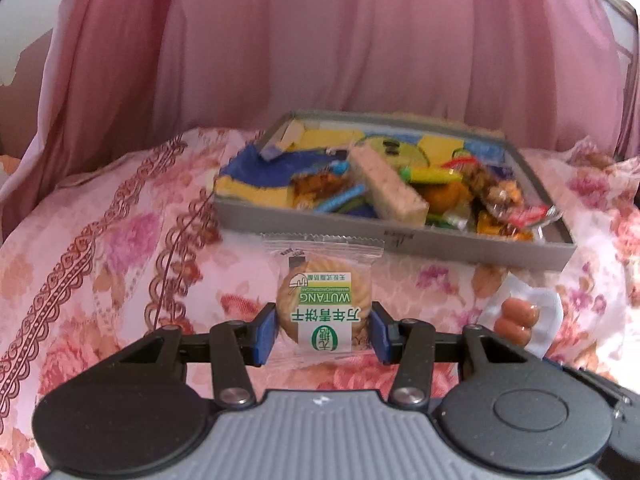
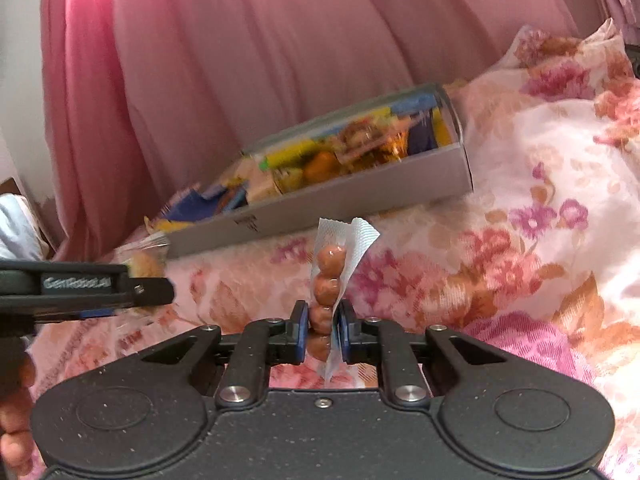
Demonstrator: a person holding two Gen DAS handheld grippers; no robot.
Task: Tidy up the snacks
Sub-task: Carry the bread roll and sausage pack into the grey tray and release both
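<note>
The cookie pack (image 1: 324,304) sits between the two blue pads of the left gripper (image 1: 323,334). The pads press on both sides of the round cookie, so the gripper is clamped on it. The clear wrapper sticks out toward the gray box (image 1: 400,246), and the pack is held above the flowery bedsheet (image 1: 100,264), just in front of the box's near wall.

The right gripper (image 2: 323,334) is squeezed tight on a thin pack of little brown sausage balls (image 2: 326,280). The pack stands up on its edge between the pads, and its white crinkly top pokes up past them. It too is held over the bedsheet, near the box's long front wall.

The box is full of mixed snacks (image 1: 404,184) in bright wrappers, piled up. Nothing lies between the packs and the box.

A pink curtain (image 1: 360,40) hangs behind the box. At the left edge of the right wrist view, the person's fingers (image 2: 16,420) wrap the left gripper's handle.
</note>
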